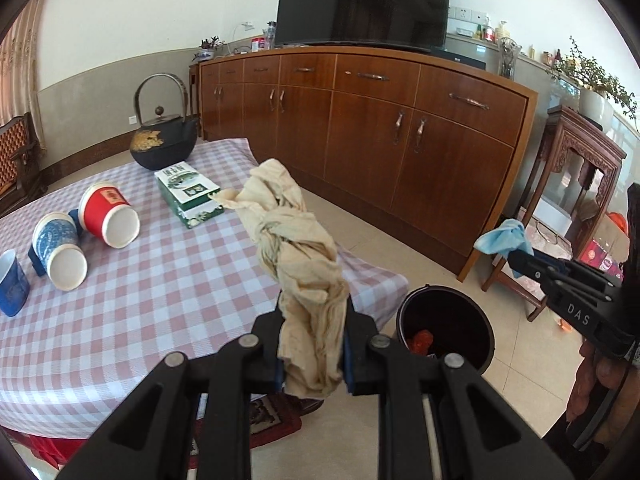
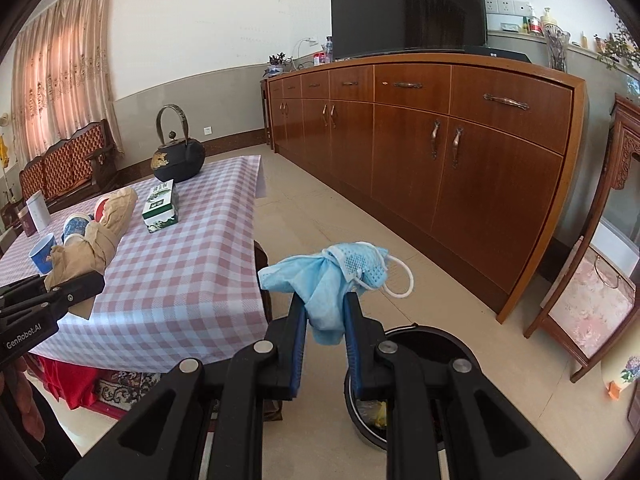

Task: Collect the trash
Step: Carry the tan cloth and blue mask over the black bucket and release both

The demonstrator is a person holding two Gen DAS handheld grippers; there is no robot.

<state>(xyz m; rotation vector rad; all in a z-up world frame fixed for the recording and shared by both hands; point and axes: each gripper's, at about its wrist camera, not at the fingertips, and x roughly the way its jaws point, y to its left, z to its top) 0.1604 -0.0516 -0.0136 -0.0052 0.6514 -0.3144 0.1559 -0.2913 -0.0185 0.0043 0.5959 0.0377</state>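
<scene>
My left gripper is shut on a crumpled beige cloth and holds it above the table's right edge. The cloth also shows in the right wrist view. My right gripper is shut on a blue face mask and holds it over the floor, just above the black trash bin. The mask also shows in the left wrist view. The bin stands on the floor right of the table with red trash inside.
The checked table carries two tipped paper cups, a blue cup, a green box and a black teapot. A long wooden cabinet with a TV stands behind. A carved side table is at right.
</scene>
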